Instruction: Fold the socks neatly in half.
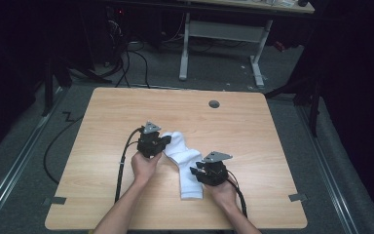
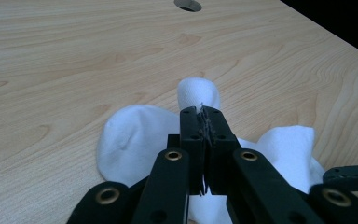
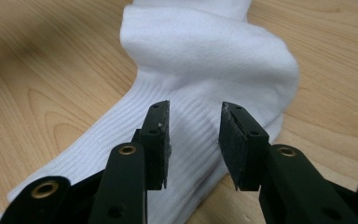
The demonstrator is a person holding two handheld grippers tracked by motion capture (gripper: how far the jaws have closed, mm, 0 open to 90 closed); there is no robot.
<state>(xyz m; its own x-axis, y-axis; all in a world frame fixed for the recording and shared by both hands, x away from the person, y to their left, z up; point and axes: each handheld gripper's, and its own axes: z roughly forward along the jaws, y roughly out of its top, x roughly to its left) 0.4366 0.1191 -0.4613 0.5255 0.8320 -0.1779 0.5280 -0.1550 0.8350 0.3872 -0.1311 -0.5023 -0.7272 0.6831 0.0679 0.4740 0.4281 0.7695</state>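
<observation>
One white ribbed cotton sock (image 1: 185,163) is seen lying bent on the pale wood-grain surface (image 1: 102,126), between two hand-held grippers. The fingers of the left gripper (image 2: 201,122) are clenched, with a thin pinch of the sock's white fabric caught between them at its toe end. The fingers (image 3: 157,140) of the right gripper (image 3: 193,140) are parted, poised just above the sock's ribbed leg, which is seen between them but is not pressed.
</observation>
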